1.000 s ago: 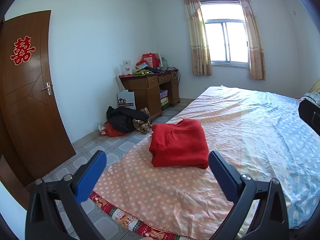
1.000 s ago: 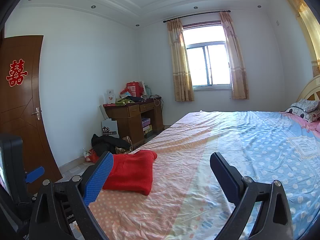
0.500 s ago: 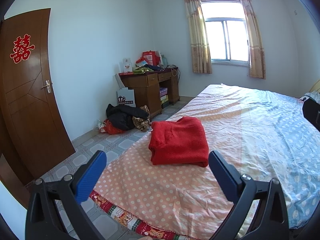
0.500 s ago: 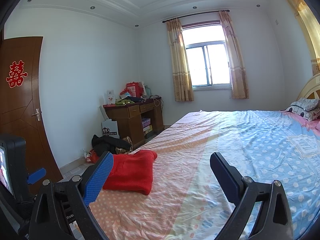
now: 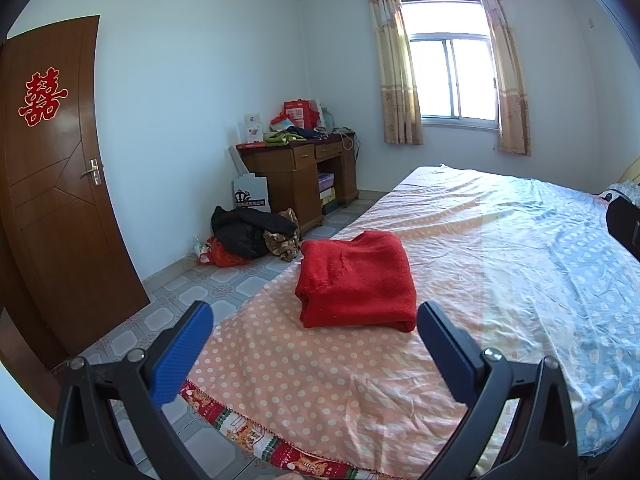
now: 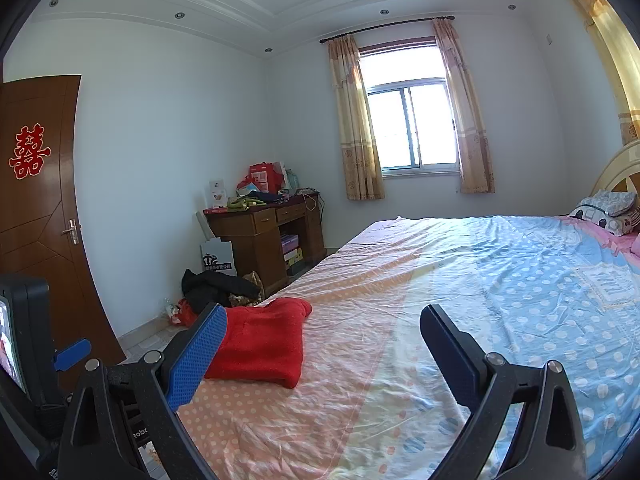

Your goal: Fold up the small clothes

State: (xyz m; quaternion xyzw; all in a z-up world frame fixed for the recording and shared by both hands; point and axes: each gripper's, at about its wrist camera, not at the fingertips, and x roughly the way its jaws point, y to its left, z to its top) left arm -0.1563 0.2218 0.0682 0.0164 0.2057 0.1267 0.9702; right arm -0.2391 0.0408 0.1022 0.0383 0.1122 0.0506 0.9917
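Note:
A red fleece garment [image 5: 356, 280] lies folded into a neat rectangle on the pink polka-dot end of the bed [image 5: 500, 248]. My left gripper [image 5: 314, 350] hovers open just short of it, with nothing between its blue pads. In the right wrist view the same red garment [image 6: 260, 342] sits left of centre, partly behind the left finger. My right gripper [image 6: 322, 354] is open and empty above the sheet. The left gripper's body [image 6: 24, 344] shows at the far left edge there.
The bed sheet turns blue with white dots to the right, with pillows [image 6: 608, 212] at the headboard. A wooden desk [image 5: 300, 176] piled with boxes stands by the wall, and dark clothes [image 5: 248, 236] lie heaped on the tiled floor. A brown door [image 5: 56, 184] is at the left.
Both views have drifted only slightly; the left gripper tilts a little upward. The folded red garment has not moved, and both grippers stay open.

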